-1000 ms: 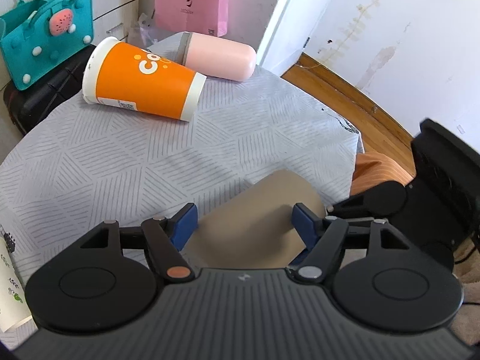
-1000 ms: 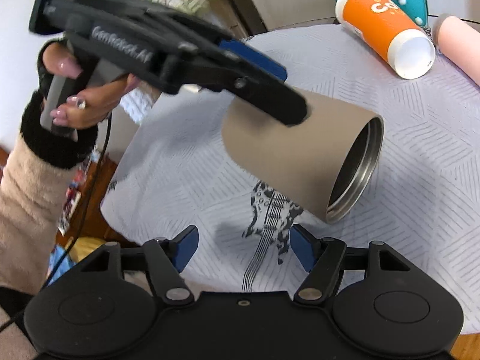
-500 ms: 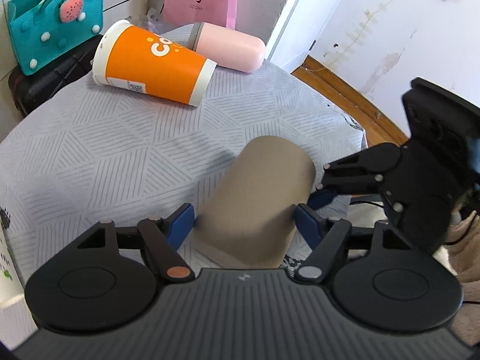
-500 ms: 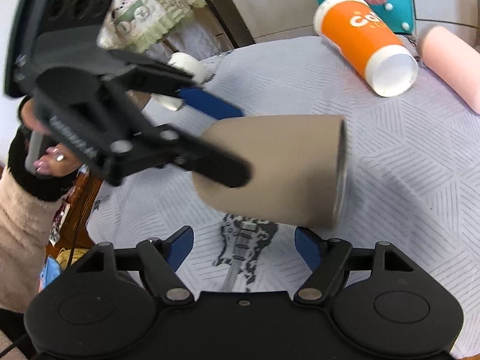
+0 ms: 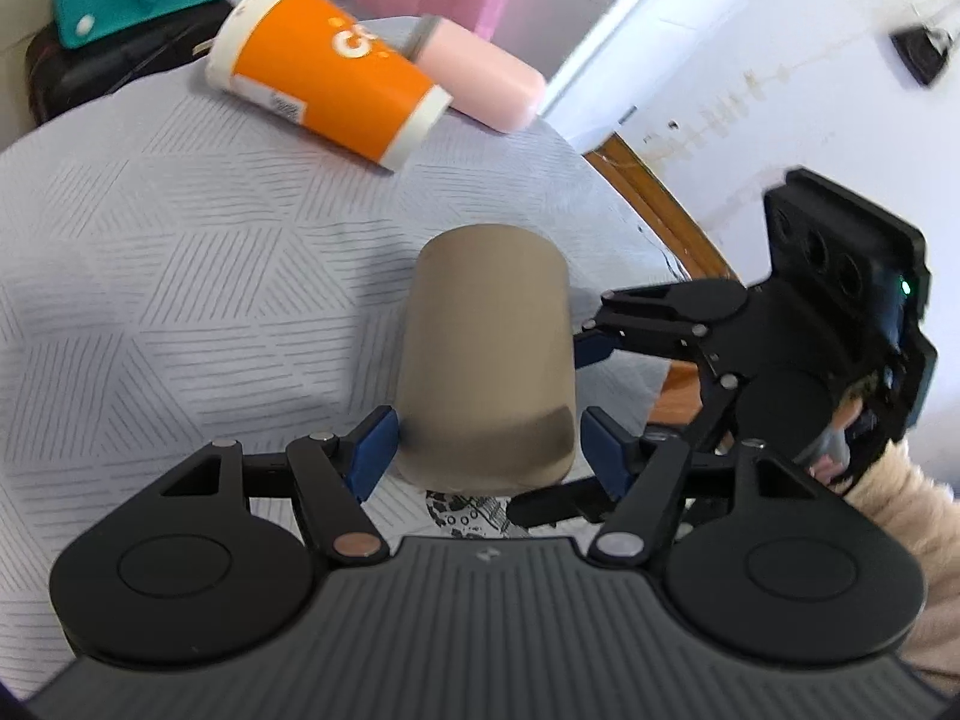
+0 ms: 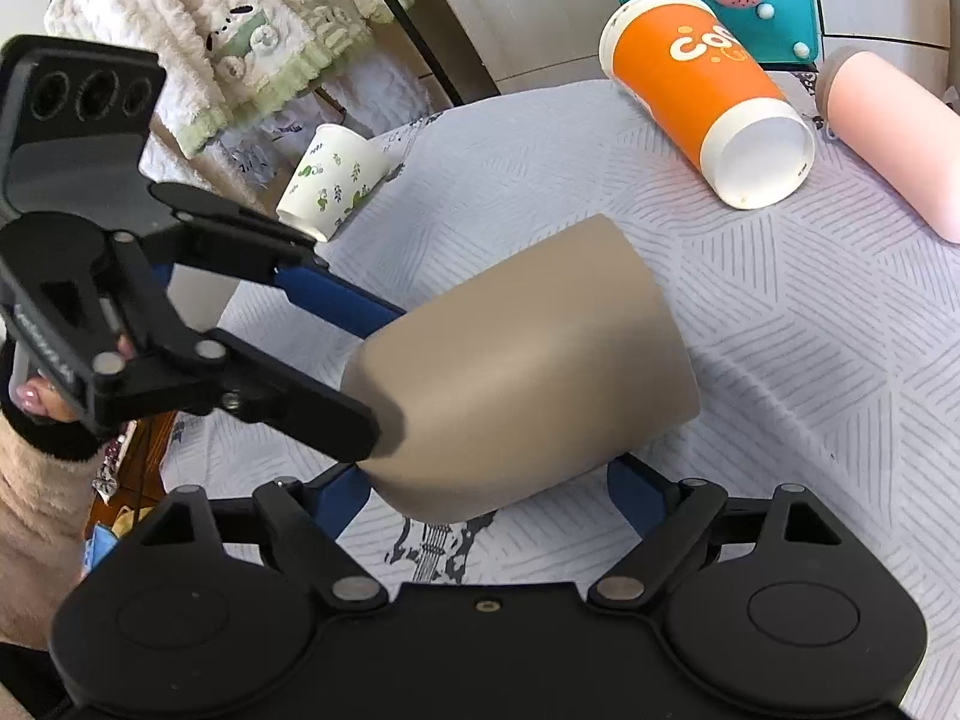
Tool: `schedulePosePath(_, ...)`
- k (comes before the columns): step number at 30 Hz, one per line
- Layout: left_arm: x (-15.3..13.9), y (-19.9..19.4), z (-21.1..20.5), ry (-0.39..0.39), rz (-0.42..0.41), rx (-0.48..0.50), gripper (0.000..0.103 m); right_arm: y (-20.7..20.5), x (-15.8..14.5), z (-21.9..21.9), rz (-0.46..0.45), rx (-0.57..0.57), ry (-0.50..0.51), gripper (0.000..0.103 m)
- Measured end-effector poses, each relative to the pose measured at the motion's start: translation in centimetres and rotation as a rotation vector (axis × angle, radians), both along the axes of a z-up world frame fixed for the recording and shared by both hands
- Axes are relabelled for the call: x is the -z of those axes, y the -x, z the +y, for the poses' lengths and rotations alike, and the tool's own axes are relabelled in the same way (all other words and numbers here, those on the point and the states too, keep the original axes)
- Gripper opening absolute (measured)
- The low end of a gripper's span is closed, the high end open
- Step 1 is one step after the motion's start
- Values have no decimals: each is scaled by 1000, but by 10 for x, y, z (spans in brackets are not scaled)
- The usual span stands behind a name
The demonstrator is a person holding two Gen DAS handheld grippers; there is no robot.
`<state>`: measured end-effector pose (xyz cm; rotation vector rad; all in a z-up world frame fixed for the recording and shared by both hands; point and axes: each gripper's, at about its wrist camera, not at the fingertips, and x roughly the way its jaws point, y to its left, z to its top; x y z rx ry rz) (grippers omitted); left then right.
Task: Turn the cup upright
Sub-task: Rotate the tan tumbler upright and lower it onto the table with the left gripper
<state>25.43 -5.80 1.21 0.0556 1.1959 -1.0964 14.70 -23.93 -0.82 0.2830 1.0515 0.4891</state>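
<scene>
1. Currently: tan cup [image 5: 486, 360], held off the surface [image 5: 180, 276] by the left claw [image 5: 485, 450], blue pads [image 5: 375, 447] clenched on opposite sides near one end. Mouth not visible in either view, so which end is gripped cannot be told.
2. Left claw [image 6: 384, 372], side grip: judged to let the wrist roll the cup toward upright.
3. Right claw [image 6: 486, 498]: released, pads spread either side of the cup, just under it, touching nothing; likely ready to steady.
4. Orange cup [image 5: 327, 90], pink bottle [image 5: 480, 84], lying well beyond.
</scene>
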Motion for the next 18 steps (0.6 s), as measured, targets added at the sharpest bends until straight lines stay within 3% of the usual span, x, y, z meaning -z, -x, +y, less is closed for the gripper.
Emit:
schedulePosePath(11,3,10,-7,24,30,-42,66,-7,-4,-1,4,-23,31,91)
schedulePosePath(18,1,7,0,62,33,-133,66,-8,-3,-5,-3,-48,45,91)
